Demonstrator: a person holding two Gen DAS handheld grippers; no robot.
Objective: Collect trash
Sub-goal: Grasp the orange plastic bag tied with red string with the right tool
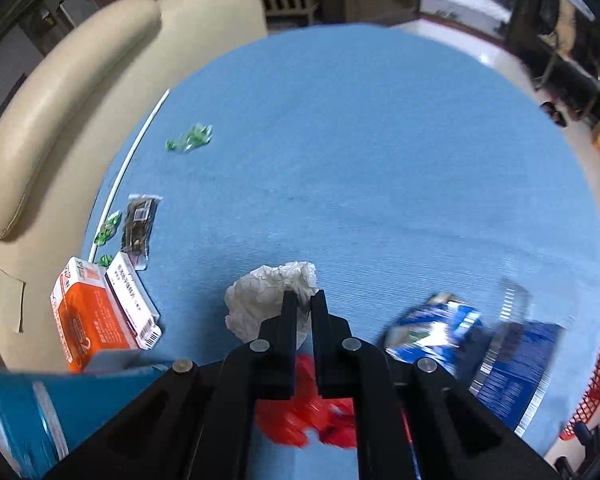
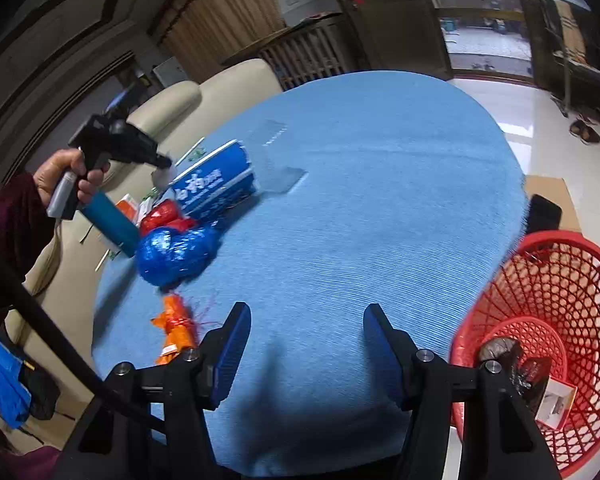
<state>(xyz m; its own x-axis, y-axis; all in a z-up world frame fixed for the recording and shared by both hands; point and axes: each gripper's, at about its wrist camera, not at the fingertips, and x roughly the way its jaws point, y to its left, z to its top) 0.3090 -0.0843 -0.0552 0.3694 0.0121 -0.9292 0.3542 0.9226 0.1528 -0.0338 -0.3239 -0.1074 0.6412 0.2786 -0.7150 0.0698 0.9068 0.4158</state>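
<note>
My left gripper [image 1: 303,300] is shut on a crumpled white tissue [image 1: 266,294] and holds it above the blue table [image 1: 360,152]; it also shows in the right wrist view [image 2: 162,162]. Below it lie a red wrapper [image 1: 300,416], a crumpled blue foil bag [image 1: 432,330] and a blue pack [image 1: 516,372]. My right gripper [image 2: 306,320] is open and empty over the table's near edge. A red mesh basket [image 2: 560,280] stands at the right with some trash in it. An orange wrapper [image 2: 178,328] lies left of the right gripper.
An orange and white box [image 1: 100,312], a dark packet [image 1: 140,226] and green candy wrappers [image 1: 190,138] lie at the table's left edge. A cream sofa [image 1: 60,120] stands behind. A blue cylinder [image 2: 114,224] lies by the pile.
</note>
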